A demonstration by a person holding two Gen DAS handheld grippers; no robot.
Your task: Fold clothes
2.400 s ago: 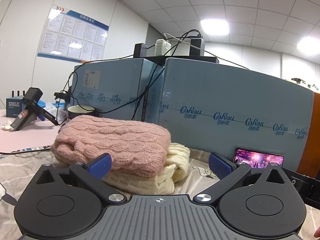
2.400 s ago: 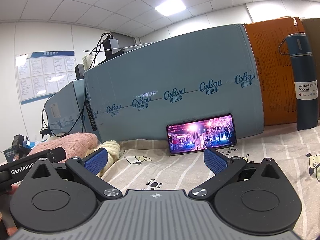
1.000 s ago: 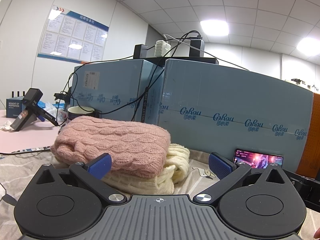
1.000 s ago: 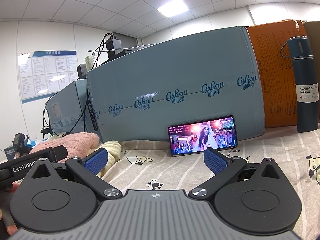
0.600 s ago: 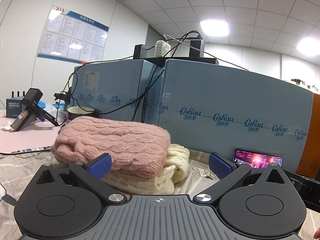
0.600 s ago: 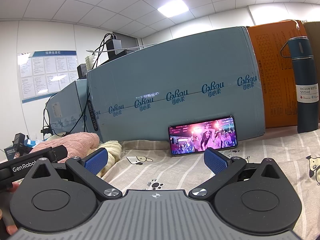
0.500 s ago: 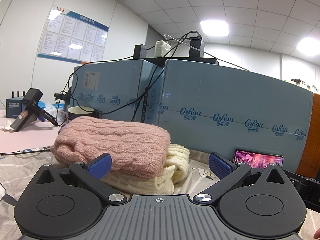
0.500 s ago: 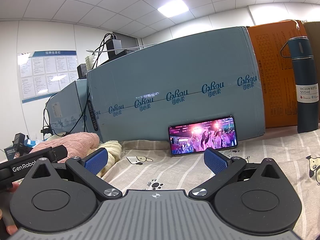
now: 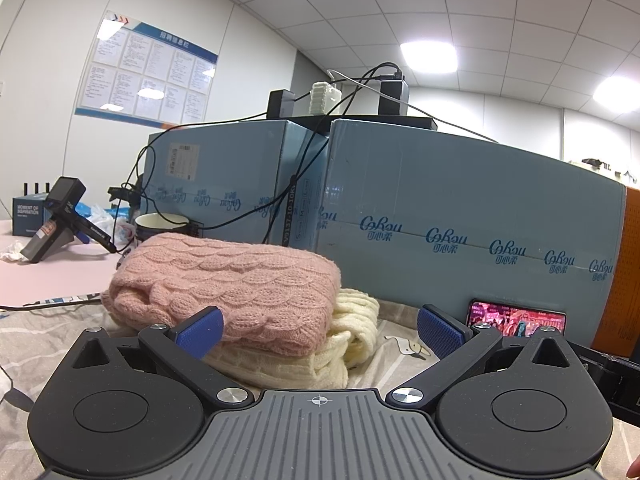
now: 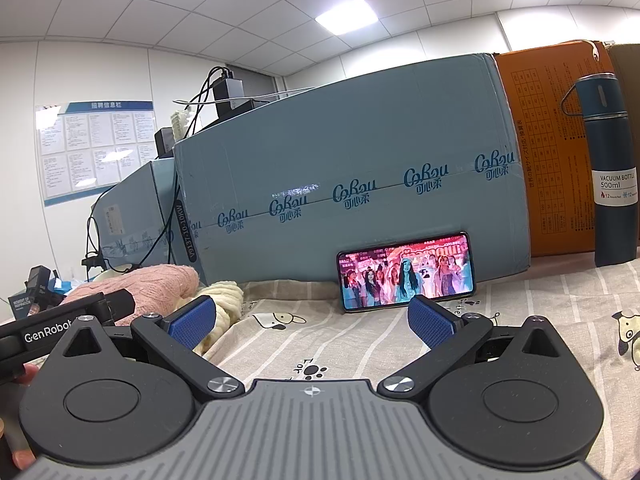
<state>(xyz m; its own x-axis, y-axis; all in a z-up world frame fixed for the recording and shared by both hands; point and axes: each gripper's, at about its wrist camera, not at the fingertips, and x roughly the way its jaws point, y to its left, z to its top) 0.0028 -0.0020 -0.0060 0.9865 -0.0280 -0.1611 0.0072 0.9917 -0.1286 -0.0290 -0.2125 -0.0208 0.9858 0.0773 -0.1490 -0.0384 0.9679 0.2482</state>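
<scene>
pink sweater (image 9: 232,276), already folded into a thick pad, lies on top of a folded cream sweater (image 9: 304,356); the two make a small stack on a bedsheet (image 10: 320,344) printed with cartoon animals. the landmark here is a long blue box (image 9: 460,216) standing at the back of the sheet. the stack sits just in front of the box's left end. a phone (image 10: 406,276) with a bright video playing leans against the box's front, toward its right end. a dark blue bottle (image 10: 612,184) stands beyond the box's right end, in front of an orange box (image 10: 556,152). a mug (image 9: 160,226) sits left of the blue box, behind the stack. the left gripper (image 9: 318,330) hovers low just in front of the stack, fingers spread wide with nothing between them. the right gripper (image 10: 312,320) hovers over bare sheet in front of the phone, also spread wide and empty. no unfolded garment is in view, so the folding of these two pieces looks finished and this seems a pause between items. the next move probably calls for bringing another garment onto the bare sheet in front of the box, or stopping if none remain.
</scene>
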